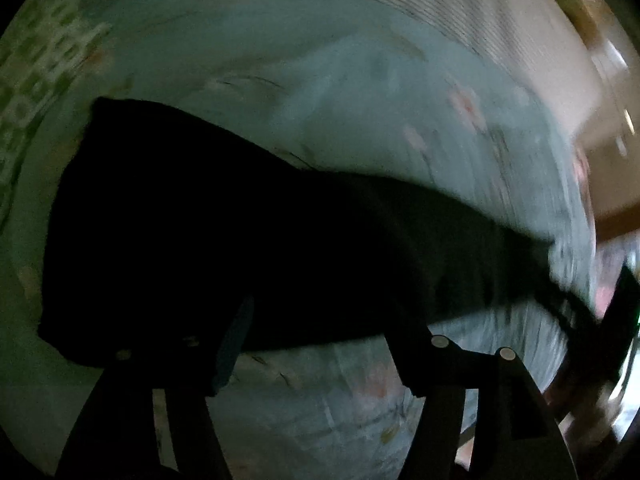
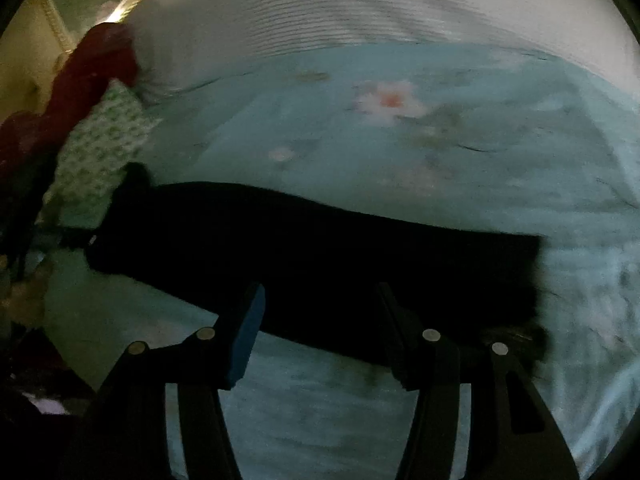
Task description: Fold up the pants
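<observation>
A: Lying flat across a pale blue flowered bedsheet (image 2: 400, 152), black pants (image 2: 320, 260) run as one long dark band from left to right. Both views blurred.

B: Left gripper (image 1: 316, 336)?

A: Released. Its jaws stand wide apart with nothing between them; the pants lie beyond the fingertips, and bare sheet shows through the gap nearer the camera. One blue pad (image 1: 236, 340) visible on the left finger.

B: And the right gripper (image 2: 320, 320)?

A: Also released, jaws spread, nothing pinched. The near edge of the pants crosses behind the two fingertips. Whether the tips brush the cloth, cannot tell: too dark.

B: Shape of the pants?

A: In the right wrist view, a squared-off end at the right, a narrower, lumpier end at the far left. In the left wrist view the broad end sits at the left and the band thins toward the right.

B: Surroundings?

A: A green-and-white patterned pillow (image 2: 104, 148) just beyond the left end of the pants, a dark red cloth (image 2: 92, 76) farther back, a white ribbed cover (image 2: 320, 16) along the far side.
</observation>
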The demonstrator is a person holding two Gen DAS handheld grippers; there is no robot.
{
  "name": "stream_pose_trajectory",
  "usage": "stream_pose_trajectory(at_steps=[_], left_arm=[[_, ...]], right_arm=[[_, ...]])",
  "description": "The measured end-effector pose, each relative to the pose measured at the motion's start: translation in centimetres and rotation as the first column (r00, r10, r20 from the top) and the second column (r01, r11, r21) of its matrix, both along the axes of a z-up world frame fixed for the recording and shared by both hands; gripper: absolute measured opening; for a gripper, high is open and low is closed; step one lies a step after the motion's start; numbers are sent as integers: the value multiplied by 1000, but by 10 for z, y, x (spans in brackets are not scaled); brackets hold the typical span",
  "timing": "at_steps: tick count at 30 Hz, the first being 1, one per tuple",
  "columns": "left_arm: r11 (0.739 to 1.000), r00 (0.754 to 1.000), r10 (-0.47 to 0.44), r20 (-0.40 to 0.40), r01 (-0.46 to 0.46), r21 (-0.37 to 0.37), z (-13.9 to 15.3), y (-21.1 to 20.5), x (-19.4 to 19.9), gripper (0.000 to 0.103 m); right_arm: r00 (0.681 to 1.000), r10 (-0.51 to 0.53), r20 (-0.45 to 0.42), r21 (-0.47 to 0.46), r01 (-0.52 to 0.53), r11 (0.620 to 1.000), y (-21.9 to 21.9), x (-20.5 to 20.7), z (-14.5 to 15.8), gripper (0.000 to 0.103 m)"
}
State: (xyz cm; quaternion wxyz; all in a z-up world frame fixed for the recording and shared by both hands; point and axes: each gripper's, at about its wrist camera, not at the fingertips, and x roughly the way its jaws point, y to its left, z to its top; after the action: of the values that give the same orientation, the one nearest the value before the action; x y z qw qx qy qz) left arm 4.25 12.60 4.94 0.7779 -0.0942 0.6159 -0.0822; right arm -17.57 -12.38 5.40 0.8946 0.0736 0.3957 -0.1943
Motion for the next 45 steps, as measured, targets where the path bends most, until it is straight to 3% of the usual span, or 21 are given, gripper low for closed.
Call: stream_pose_trajectory(at_steps=[4, 12, 23, 28, 32, 35, 37, 38, 39, 42, 45], left_arm=[[993, 990, 119, -74, -119, 8, 6, 34, 39, 66], [974, 955, 224, -193, -211, 86, -4, 64, 101, 67], [960, 894, 267, -360, -213, 182, -45, 68, 148, 67], [959, 875, 278, -397, -226, 173, -58, 72, 154, 67], [964, 885, 263, -386, -222, 148, -52, 71, 159, 67], [963, 895, 241, -375, -173, 206, -56, 63, 162, 66], [963, 894, 225, -387, -143, 229, -62, 56, 159, 54], [963, 895, 221, -387, -137, 233, -64, 55, 157, 33], [964, 900, 210, -383, -126, 232, -65, 54, 155, 18], [967, 932, 188, -309, -121, 225, -53, 54, 143, 7], [974, 961, 199, -191, -173, 149, -25, 65, 121, 4]], right_arm=[[992, 127, -15, 34, -127, 991, 27, 42, -9, 57], [941, 335, -54, 56, -332, 942, 81, 117, -28, 57], [875, 458, -156, 52, -455, 889, 97, 206, -47, 57], [847, 492, -203, 56, -491, 869, 97, 229, -56, 57], [842, 505, -189, 87, -498, 863, 96, 234, -57, 57], [836, 516, -187, 85, -510, 856, 96, 235, -59, 45], [833, 518, -193, 87, -512, 855, 98, 236, -61, 26], [831, 520, -196, 88, -513, 854, 98, 236, -61, 23], [829, 523, -197, 84, -517, 852, 99, 236, -60, 18], [815, 542, -202, 63, -542, 838, 106, 234, -57, 10], [801, 562, -208, 40, -567, 823, 116, 230, -53, 9]])
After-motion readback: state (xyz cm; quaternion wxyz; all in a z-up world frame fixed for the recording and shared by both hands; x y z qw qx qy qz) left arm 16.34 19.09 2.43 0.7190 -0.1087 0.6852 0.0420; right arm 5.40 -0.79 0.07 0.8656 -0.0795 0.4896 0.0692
